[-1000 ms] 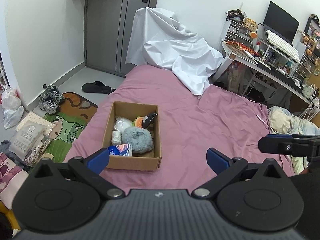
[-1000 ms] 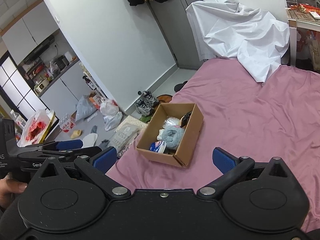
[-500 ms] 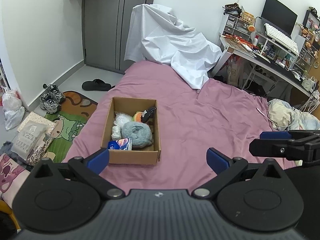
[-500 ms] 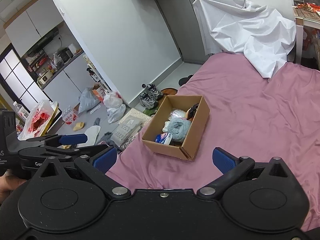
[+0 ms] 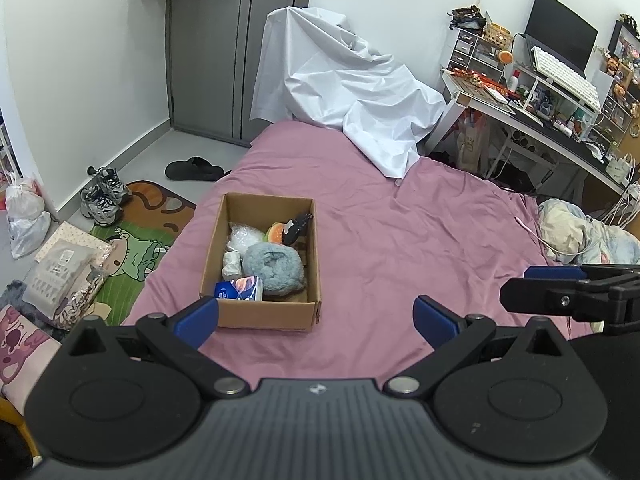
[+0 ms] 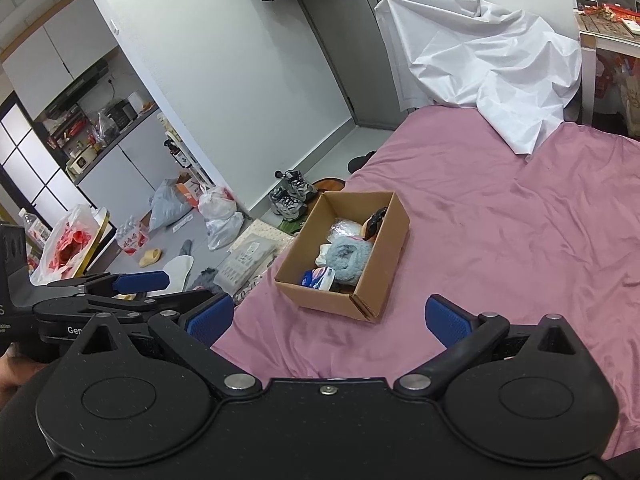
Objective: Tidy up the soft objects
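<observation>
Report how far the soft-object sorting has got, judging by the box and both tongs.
Done, apparently: the brown cardboard box on the pink bedsheet already holds a fluffy grey-blue plush, a blue-white tissue pack and other small items. In hand: nothing; the left tongs and right tongs hover open and empty. Left: unclear; no loose soft item shows on the sheet.

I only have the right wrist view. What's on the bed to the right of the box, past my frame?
Observer: A crumpled blanket lies at the right edge of the bed.
Operator: And beyond the blanket?
Observer: A desk with a monitor and a white keyboard on a shelf above it.
</observation>
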`<state>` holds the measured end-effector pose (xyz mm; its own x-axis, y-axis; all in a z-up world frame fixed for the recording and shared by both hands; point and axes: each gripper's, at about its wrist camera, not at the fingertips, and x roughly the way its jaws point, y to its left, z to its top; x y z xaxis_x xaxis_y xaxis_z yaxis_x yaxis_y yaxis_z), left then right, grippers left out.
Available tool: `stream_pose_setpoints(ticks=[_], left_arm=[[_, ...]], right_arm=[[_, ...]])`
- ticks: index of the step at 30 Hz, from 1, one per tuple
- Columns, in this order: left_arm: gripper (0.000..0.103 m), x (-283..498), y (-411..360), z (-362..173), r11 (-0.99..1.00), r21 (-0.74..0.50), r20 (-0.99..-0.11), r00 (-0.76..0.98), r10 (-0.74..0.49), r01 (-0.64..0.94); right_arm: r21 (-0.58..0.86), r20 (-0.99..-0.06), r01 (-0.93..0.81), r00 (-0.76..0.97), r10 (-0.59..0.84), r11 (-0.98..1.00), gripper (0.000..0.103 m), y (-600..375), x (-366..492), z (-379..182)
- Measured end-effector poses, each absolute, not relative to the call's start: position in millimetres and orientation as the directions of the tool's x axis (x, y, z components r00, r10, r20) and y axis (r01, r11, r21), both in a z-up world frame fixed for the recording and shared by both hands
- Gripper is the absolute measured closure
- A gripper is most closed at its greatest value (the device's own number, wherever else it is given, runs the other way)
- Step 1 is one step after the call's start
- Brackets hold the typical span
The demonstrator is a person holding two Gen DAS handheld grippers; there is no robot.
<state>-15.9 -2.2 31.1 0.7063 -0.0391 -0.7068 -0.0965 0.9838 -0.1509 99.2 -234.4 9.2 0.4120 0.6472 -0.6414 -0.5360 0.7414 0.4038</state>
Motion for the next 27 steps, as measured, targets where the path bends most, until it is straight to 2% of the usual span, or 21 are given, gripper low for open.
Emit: stream_pose_setpoints(ticks=[27], left_arm=[[0.001,-13.3,-3.7,28.5,0.983,-0.15,-0.709,0.704,-0.034,-0.103]], right_arm=[[0.397,-0.637,-0.527,0.431,0.639,0.752,0.0,-237.9,98.9,9.1]])
